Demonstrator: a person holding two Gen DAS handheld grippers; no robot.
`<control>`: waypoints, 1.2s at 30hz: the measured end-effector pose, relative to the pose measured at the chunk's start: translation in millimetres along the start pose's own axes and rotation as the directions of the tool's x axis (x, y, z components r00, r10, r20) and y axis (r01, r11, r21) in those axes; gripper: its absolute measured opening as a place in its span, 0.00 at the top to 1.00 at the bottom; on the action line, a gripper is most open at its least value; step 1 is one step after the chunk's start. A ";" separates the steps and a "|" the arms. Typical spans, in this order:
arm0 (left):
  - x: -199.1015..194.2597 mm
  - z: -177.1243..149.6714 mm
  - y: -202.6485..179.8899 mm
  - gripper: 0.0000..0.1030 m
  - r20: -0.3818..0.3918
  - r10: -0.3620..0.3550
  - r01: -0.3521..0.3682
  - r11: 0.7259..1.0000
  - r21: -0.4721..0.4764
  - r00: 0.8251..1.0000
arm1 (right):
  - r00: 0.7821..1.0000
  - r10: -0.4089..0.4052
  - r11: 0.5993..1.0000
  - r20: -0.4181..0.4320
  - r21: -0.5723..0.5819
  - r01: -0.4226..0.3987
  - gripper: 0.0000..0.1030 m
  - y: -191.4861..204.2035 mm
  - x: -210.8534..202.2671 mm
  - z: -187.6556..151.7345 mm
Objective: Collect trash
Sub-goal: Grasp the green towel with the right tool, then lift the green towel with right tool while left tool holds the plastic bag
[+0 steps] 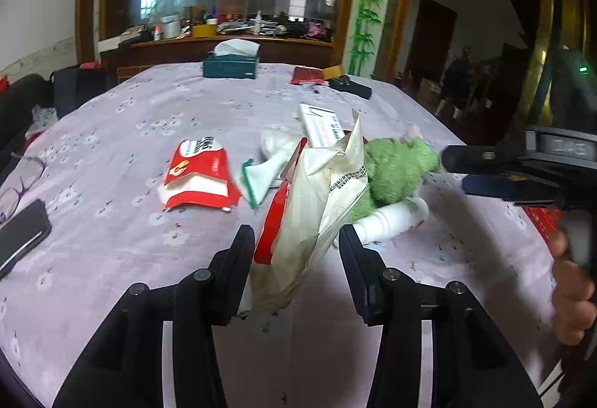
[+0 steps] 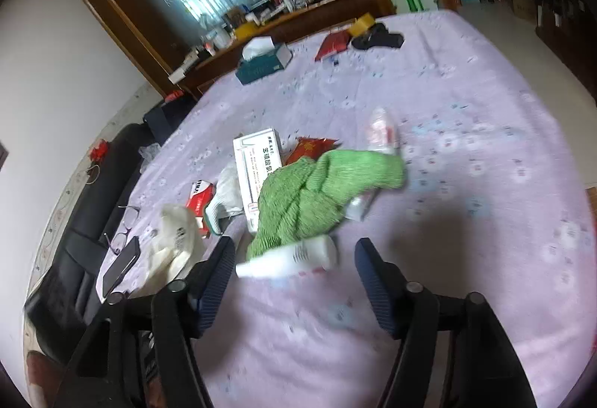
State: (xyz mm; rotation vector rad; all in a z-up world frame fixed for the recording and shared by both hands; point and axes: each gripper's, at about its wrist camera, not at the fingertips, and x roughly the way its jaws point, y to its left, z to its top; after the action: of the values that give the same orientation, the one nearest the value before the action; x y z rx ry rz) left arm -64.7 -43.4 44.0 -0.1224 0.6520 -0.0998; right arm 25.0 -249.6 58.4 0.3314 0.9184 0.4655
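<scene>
My left gripper (image 1: 296, 240) is shut on a crumpled cream and red wrapper (image 1: 317, 199), which stands up between its fingers above the lilac tablecloth (image 1: 112, 131). Seen from the right wrist, that wrapper (image 2: 175, 240) hangs at the left. My right gripper (image 2: 295, 242) is open, and a white bottle (image 2: 294, 257) lies on its side between the fingers, untouched. The left wrist view shows the right gripper (image 1: 453, 167) beside a green cloth (image 1: 395, 169). Other litter includes a red and white packet (image 1: 197, 176), a white box (image 2: 257, 165), a red wrapper (image 2: 309, 148) and a clear bottle (image 2: 380, 130).
A teal tissue box (image 1: 231, 66) stands at the far side. A phone (image 1: 22, 236) and glasses (image 1: 22, 180) lie at the left edge. A red basket (image 1: 541, 217) shows beyond the right edge, near a person's hand (image 1: 571, 296). A black sofa (image 2: 74, 240) runs along the left.
</scene>
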 end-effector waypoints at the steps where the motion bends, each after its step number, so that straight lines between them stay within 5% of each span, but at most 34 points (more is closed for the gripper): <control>1: -1.9 -0.7 0.7 0.56 0.007 -0.001 0.001 1.000 -0.002 1.000 | 1.000 -0.004 1.000 -0.004 0.003 0.004 0.31 2.1 9.7 3.1; 12: -5.2 -3.3 1.2 0.56 0.019 -0.003 0.003 1.000 -0.002 1.000 | 0.994 -0.101 0.995 -0.033 -0.001 0.101 0.29 10.1 67.9 19.6; 16: -3.8 -2.9 1.1 0.56 0.013 -0.005 0.005 1.000 -0.004 1.000 | 0.991 -0.136 0.990 -0.015 -0.043 0.136 0.48 12.4 69.8 18.5; 19: -1.8 -2.3 1.9 0.56 0.007 -0.003 0.003 1.000 -0.010 1.000 | 0.989 -0.143 0.986 0.026 -0.080 0.144 0.56 18.3 56.8 15.3; 26: -1.4 -2.9 -3.1 0.56 0.013 0.018 -0.018 1.000 0.007 1.000 | 0.974 -0.142 0.973 0.176 -0.156 0.170 0.58 28.8 -1.5 -11.7; 36: -3.1 -4.7 -24.5 0.56 0.040 0.016 -0.018 0.998 0.055 0.999 | 0.921 -0.192 0.949 0.340 -0.175 0.262 0.58 22.9 -55.8 -62.3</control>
State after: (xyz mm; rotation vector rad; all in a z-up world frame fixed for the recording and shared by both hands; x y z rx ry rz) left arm -71.4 -67.5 45.7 -0.0650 0.6098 -0.0992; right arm -60.6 -254.2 71.6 0.0915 0.5730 0.2809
